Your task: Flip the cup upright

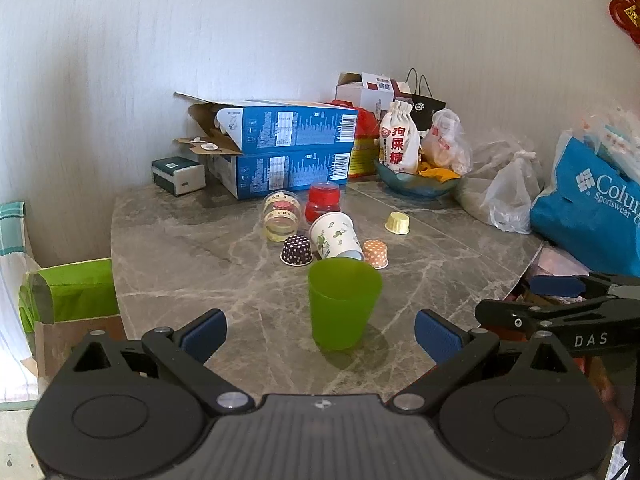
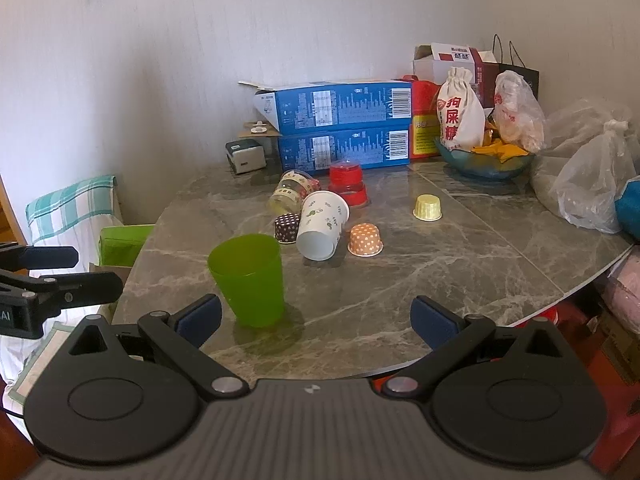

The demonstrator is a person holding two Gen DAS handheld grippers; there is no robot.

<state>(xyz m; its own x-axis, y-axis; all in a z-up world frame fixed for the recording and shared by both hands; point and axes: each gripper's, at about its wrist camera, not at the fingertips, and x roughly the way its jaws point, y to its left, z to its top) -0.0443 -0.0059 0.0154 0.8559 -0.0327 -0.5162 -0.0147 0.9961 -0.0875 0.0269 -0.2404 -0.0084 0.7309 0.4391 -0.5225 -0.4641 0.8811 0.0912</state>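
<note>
A green plastic cup (image 1: 343,304) stands upright on the marble table (image 1: 192,264), mouth up; it also shows in the right wrist view (image 2: 250,280). My left gripper (image 1: 320,336) is open and empty, with the cup just ahead between its fingers, apart from them. My right gripper (image 2: 316,320) is open and empty, with the cup just ahead of its left finger (image 2: 199,317). A white paper cup (image 1: 335,236) with green prints lies on its side behind the green cup, also in the right wrist view (image 2: 322,224).
Small cupcake liners, dark dotted (image 1: 296,251), orange dotted (image 1: 376,254) and yellow (image 1: 397,223), sit upside down near the cups. A clear cup (image 1: 280,216) lies on its side. A red cup (image 1: 323,200), blue boxes (image 1: 288,152), a bowl (image 1: 416,184) and bags stand behind.
</note>
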